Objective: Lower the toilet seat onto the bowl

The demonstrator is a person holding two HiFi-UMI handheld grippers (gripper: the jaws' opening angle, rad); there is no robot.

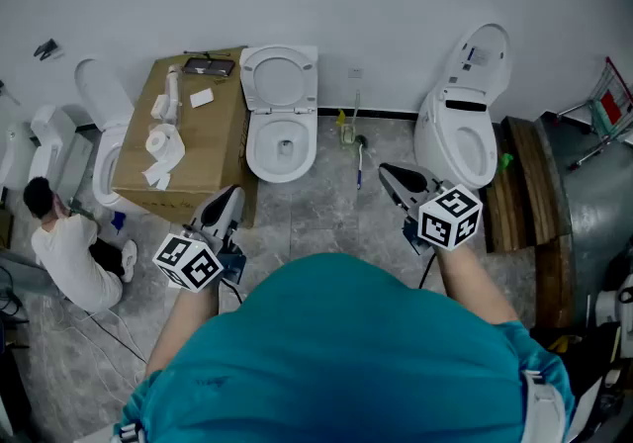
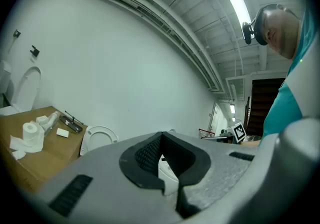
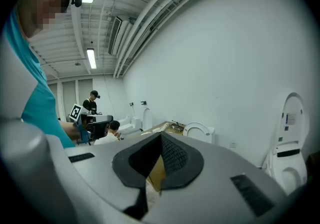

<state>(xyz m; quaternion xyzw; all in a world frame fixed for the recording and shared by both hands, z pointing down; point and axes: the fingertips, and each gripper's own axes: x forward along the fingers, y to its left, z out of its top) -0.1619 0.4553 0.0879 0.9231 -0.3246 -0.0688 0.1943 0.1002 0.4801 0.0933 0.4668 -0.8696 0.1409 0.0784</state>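
Left tool (image 2: pixel 161 138): jaws closed pad to pad, nothing between them. It is held roughly level at the near left, in front of the operator's body, and touches nothing.

Right tool (image 3: pixel 161 138): jaws likewise closed and empty. It is held at the near right, tilted slightly downward, and is clear of all fixtures.

Toilet seat (image 1: pixel 248 77): raised, standing upright against the far wall. It is not down on the bowl (image 1: pixel 280 174), which sits open directly below it on the grey marbled floor (image 1: pixel 316 223). This toilet lies beyond and between the two tools, well apart from both.

Left of the bowl and just beside it: a cardboard box (image 1: pixel 203 154) carrying a toilet paper roll (image 1: pixel 160 142), loose tissue and a dark flat item at its far edge.

Right of the bowl: a toilet brush (image 1: pixel 359 152) lying on the floor by the wall. Further right stands a second toilet (image 1: pixel 457 139) with its lid up.

Far left: more toilets along the wall, with a crouching person (image 1: pixel 69 248) in white on the floor near them.
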